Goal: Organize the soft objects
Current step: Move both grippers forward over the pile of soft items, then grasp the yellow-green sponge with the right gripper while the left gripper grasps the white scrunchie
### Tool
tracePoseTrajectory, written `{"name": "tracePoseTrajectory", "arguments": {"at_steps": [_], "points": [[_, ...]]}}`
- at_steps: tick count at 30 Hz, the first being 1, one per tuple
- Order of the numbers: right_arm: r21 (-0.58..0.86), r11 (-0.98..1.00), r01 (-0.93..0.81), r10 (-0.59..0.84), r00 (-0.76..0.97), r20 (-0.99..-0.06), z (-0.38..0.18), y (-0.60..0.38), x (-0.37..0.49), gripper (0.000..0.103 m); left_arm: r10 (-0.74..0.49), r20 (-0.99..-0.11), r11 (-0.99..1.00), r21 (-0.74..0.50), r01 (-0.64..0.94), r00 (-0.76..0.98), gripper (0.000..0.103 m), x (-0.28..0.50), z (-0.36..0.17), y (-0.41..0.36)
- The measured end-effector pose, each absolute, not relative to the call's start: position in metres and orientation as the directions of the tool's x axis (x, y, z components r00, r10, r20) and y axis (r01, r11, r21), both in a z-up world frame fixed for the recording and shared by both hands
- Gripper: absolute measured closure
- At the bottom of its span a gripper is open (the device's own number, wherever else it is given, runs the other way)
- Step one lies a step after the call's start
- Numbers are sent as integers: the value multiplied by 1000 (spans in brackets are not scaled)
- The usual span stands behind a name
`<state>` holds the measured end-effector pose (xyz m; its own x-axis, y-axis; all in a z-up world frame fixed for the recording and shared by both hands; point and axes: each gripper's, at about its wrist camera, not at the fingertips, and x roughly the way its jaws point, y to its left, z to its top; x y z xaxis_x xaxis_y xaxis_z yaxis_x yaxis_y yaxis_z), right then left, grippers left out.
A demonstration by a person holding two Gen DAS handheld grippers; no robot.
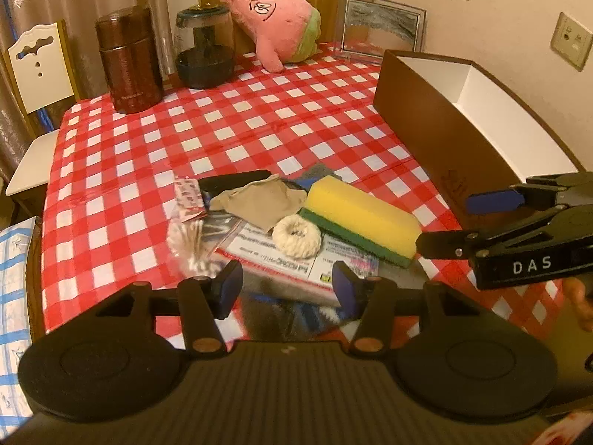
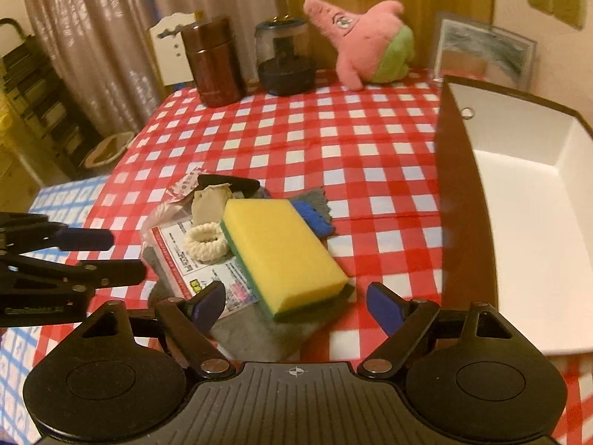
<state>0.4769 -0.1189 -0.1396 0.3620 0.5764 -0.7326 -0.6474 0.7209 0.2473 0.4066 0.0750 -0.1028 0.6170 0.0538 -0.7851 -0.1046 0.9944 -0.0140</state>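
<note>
A pile of small items lies on the red checked tablecloth: a yellow and green sponge [image 1: 361, 218] [image 2: 281, 252], a cream scrunchie [image 1: 296, 235] [image 2: 204, 241], a beige cloth [image 1: 259, 200] [image 2: 209, 204], a blue and grey cloth [image 2: 315, 211] and a bag of cotton swabs [image 1: 189, 241], all on a printed plastic packet [image 1: 267, 256]. My left gripper [image 1: 287, 285] [image 2: 107, 256] hovers open over the packet, just short of the scrunchie. My right gripper [image 2: 296, 304] [image 1: 467, 222] is open, the sponge's near end showing between its fingers, untouched. A pink star plush [image 1: 278, 22] [image 2: 367, 44] sits at the back.
A brown box [image 1: 426, 111] [image 2: 463, 204] with a white inside stands open at the right. At the back are a brown canister [image 1: 129, 59], a glass jar [image 1: 204, 48] and a picture frame [image 1: 381, 26]. A white chair [image 1: 37, 66] is at the left edge.
</note>
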Motion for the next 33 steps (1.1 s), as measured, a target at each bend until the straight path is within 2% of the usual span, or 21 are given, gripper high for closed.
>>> {"name": "tracePoseTrajectory", "arguments": {"at_steps": [8,18,33], "points": [[271,667,-694,602,287,-745,-157,-108,503,20,77,-816,995,29,-92,573,53,429,-120,69],[293,654,-697,602,245,-760,-173,-90,521,19,39,-822,999,42,-8,568,53,446,-131,75],[348,625,-699,616,166,-770,-200,-70,541,19,-11,-838,1000,-5,12,546,56,464,-145,87]]}}
